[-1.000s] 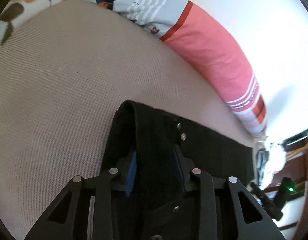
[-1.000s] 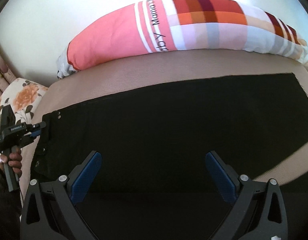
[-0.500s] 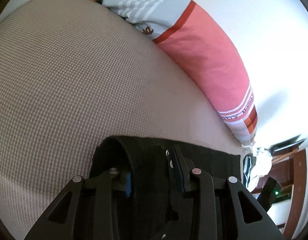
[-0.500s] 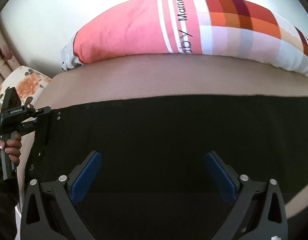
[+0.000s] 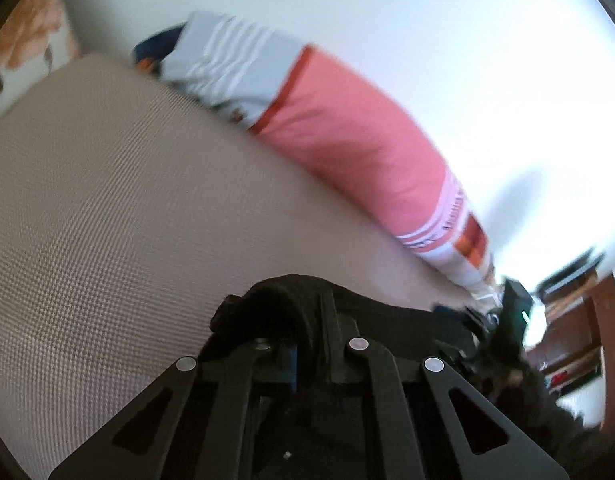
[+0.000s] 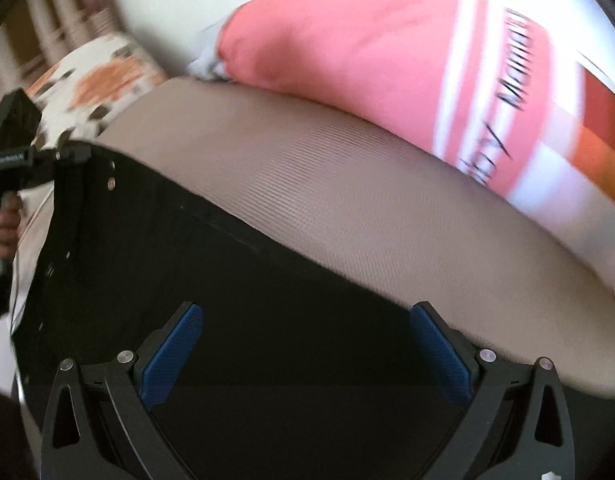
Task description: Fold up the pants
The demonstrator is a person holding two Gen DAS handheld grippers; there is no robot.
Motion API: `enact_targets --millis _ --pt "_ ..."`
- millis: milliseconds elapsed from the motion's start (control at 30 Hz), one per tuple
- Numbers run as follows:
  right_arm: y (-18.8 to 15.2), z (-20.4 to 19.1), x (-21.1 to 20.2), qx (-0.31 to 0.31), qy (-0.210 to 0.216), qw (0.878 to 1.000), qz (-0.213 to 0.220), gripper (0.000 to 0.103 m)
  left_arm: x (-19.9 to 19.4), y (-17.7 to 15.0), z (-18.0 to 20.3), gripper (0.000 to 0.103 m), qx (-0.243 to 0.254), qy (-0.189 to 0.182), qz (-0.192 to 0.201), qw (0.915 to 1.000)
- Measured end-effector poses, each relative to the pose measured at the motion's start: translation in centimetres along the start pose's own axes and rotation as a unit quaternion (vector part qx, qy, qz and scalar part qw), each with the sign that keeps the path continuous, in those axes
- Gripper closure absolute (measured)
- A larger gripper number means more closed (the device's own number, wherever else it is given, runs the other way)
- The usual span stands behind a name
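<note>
The black fabric pants [image 6: 235, 320] lie spread across the beige textured bed cover [image 6: 367, 208], filling the lower left and centre of the right wrist view, with the waistband end and its small metal studs at the left edge of that frame. In the left wrist view the same pants [image 5: 275, 300] show as a bunched dark hump at the lower centre, raised off the cover and caught between the fingers of the left tongs [image 5: 307, 344], which are drawn close together and pinch the cloth. From the right wrist view the left tongs [image 6: 63, 158] appear at the upper left corner of the pants, gripping the waistband edge, with the person's hand [image 6: 3, 224] on the handle below. The right tongs [image 6: 307, 344] sit at the bottom of their own frame with the blue-padded fingers spread wide, holding nothing, above the dark cloth. Beyond the pants a long pink bolster pillow with white stripes and checked ends [image 6: 347, 44] lies along the white wall [image 5: 427, 32], and an orange-flowered white cushion [image 6: 99, 76] sits at the upper left.
</note>
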State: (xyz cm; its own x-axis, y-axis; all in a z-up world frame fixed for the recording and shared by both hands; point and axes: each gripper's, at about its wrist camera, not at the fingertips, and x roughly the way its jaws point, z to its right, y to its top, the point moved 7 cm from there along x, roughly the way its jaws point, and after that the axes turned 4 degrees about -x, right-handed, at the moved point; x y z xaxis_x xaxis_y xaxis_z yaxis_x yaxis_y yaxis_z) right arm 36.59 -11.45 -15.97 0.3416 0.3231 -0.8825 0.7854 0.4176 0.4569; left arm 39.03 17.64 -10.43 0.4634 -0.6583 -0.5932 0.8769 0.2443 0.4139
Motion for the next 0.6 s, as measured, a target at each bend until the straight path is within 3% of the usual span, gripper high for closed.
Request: enact_targets --millis 167,300,433,600 --pt "2.3 0.2 0.8 -0.071 0.078 0.994 -0.037 0.0 -2.7 -0.6 3.1 0.095 0.046 -0.033 0.02 0.9982" --pt "2.5 0.2 1.8 -0.106 0.117 0.985 -0.074 0.014 -5.1 -1.0 3.9 0.095 0.058 -0.053 0.033 0.9964" --pt "1.8 0.2 2.5 -0.142 0.139 0.974 -0.112 0.03 -6.1 -1.1 4.6 0.095 0.056 -0.059 0.043 0.9958" --pt "0.8 1.4 2.5 -0.161 0.145 0.966 -0.14 0.035 -6.1 -1.2 4.5 0.095 0.056 -0.045 0.043 0.9965"
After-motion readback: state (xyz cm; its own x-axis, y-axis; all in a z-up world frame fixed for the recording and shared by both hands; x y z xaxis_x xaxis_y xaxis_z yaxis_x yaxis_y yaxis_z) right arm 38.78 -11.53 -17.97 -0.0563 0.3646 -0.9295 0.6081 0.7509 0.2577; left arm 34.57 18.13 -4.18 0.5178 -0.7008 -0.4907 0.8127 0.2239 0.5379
